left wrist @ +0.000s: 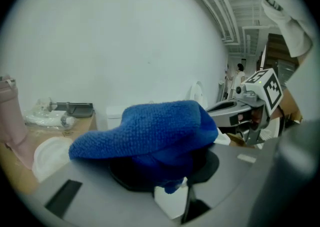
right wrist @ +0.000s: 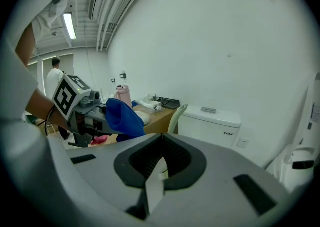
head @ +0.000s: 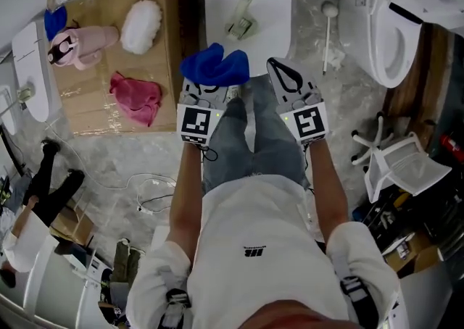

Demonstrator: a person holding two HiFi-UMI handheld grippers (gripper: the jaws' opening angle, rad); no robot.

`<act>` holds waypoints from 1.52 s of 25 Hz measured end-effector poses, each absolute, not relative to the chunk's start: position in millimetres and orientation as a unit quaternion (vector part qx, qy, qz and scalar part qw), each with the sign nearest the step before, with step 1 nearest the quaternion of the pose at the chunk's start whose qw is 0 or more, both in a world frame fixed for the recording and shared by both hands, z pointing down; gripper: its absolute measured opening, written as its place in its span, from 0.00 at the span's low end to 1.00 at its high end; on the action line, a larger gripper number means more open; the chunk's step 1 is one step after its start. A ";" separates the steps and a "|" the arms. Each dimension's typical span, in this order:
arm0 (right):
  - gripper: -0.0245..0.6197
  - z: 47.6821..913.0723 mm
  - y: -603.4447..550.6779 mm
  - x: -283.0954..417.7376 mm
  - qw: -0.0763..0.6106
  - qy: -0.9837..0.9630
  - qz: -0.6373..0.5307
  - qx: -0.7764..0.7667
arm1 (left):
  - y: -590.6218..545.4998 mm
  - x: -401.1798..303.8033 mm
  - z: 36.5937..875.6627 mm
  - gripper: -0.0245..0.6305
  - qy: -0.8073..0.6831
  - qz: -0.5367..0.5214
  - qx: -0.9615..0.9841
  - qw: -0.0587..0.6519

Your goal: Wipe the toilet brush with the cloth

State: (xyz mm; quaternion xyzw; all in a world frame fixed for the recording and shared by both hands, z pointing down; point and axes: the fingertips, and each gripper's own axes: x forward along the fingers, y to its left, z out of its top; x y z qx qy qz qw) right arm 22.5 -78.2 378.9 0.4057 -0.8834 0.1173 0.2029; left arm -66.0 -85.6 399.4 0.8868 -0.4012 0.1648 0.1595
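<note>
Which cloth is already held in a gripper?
The bright blue terry cloth, clamped in the left gripper jaws; the crumpled pink cloth and white fluffy cloth lie on the wooden table.

No readable text for you here.
- Small dark mark on the chest of your white shirt: too small to read.
- Dark print on the front of the white toilet cistern: blurred.
- Square black-and-white markers on the cubes of your left gripper and right gripper: patterns only.
</note>
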 end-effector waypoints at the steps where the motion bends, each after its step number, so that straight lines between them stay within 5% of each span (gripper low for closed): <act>1: 0.03 386.2 -81.4 22.2 0.208 -0.884 0.118 0.401 | -88.4 -64.6 406.9 0.24 -0.402 0.168 0.886 0.161; 38: 0.08 635.8 -148.3 15.4 0.326 -0.899 0.073 0.283 | -144.5 -29.3 576.1 0.26 -0.381 0.179 0.888 0.183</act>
